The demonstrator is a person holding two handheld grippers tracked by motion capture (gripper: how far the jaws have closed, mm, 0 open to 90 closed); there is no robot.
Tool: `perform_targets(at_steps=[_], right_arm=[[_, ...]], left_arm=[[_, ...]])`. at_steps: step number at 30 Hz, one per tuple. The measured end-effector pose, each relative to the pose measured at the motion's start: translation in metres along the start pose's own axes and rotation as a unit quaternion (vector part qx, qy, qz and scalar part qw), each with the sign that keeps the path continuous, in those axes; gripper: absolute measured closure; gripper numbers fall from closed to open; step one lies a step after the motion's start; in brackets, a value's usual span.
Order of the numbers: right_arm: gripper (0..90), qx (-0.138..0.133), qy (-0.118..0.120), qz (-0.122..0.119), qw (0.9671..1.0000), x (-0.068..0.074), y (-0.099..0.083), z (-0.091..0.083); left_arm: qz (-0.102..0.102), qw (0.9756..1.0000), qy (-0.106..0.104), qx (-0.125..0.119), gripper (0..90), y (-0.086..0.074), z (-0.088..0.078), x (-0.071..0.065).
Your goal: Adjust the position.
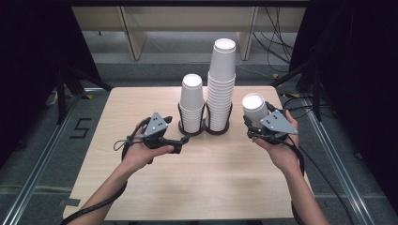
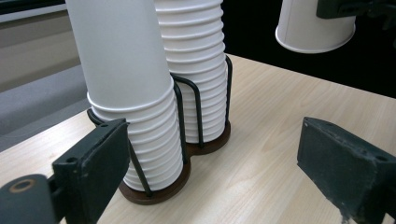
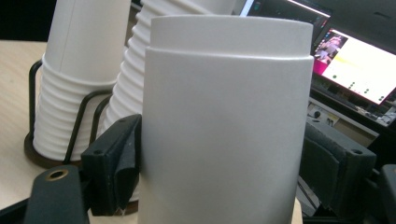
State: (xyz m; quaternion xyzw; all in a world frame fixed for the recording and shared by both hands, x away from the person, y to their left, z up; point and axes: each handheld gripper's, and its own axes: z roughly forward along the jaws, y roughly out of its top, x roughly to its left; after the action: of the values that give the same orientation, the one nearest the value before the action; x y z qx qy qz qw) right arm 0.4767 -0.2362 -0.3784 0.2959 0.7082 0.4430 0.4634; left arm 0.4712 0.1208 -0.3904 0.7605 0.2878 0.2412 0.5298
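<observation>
Two stacks of white paper cups stand mouth down in a black wire holder [image 1: 205,126] on a brown base: a shorter stack [image 1: 192,105] on the left and a taller stack [image 1: 221,84] on the right. My right gripper [image 1: 252,124] is shut on a single upturned cup [image 1: 255,108], held just right of the tall stack and above the table; its pads [image 3: 119,168] press the cup's sides [image 3: 226,126]. My left gripper [image 1: 182,141] stands open at the foot of the shorter stack [image 2: 135,112], with one finger [image 2: 100,158] close beside it and nothing gripped.
The light wooden table [image 1: 220,187] has bare surface in front of the holder and on both sides. Dark frames and cables lie on the floor to the right [image 1: 328,154]. A lit monitor [image 3: 355,60] shows behind the held cup.
</observation>
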Motion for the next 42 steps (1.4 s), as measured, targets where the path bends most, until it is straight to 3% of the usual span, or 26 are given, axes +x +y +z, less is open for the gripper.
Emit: perform_targets(at_steps=[4,5,6,11,15,19,25,30,34,36,37,39,42], right_arm=[[20.4,0.012,0.007,-0.017,0.9998,0.005,-0.007,0.001],[20.4,0.012,0.007,-0.037,0.9992,0.005,-0.008,0.002],[20.4,0.017,0.009,-0.031,0.9993,0.007,-0.010,0.002],[20.3,0.026,0.017,-0.054,0.9981,0.011,-0.017,0.004],[20.2,0.032,0.020,-0.090,0.9952,0.015,-0.021,0.005],[20.1,0.041,0.021,-0.102,0.9937,0.020,-0.024,0.005],[20.0,0.050,0.029,-0.142,0.9881,0.028,-0.027,0.007],[20.0,0.056,0.037,-0.183,0.9807,0.037,-0.030,0.008],[20.0,0.061,0.038,-0.227,0.9712,0.046,-0.033,0.009],[20.0,0.059,0.037,-0.260,0.9632,0.049,-0.033,0.010],[20.0,0.061,0.039,-0.266,0.9611,0.052,-0.034,0.009],[20.0,0.067,0.040,-0.291,0.9536,0.057,-0.035,0.009],[20.0,0.069,0.043,-0.312,0.9466,0.066,-0.036,0.009]], left_arm=[[0.000,1.0000,-0.002,0.003,9.4,-0.002,0.002,-0.001],[0.001,1.0000,-0.002,0.005,9.4,-0.003,0.002,-0.001],[0.001,1.0000,-0.003,0.006,9.4,-0.003,0.003,-0.001],[0.000,0.9999,-0.006,0.011,9.5,-0.006,0.005,-0.002],[-0.002,0.9998,-0.008,0.015,9.5,-0.007,0.007,-0.003],[-0.005,0.9998,-0.009,0.015,9.6,-0.008,0.009,-0.004],[-0.006,0.9997,-0.015,0.021,9.6,-0.009,0.012,-0.006],[-0.007,0.9995,-0.019,0.025,9.6,-0.009,0.016,-0.009],[-0.007,0.9991,-0.028,0.032,9.7,-0.010,0.020,-0.010],[-0.010,0.9989,-0.029,0.035,9.7,-0.011,0.022,-0.011],[-0.008,0.9988,-0.032,0.037,9.8,-0.011,0.023,-0.012],[-0.007,0.9984,-0.037,0.042,9.8,-0.011,0.026,-0.013],[-0.015,0.9976,-0.047,0.049,10.0,-0.011,0.030,-0.015]])
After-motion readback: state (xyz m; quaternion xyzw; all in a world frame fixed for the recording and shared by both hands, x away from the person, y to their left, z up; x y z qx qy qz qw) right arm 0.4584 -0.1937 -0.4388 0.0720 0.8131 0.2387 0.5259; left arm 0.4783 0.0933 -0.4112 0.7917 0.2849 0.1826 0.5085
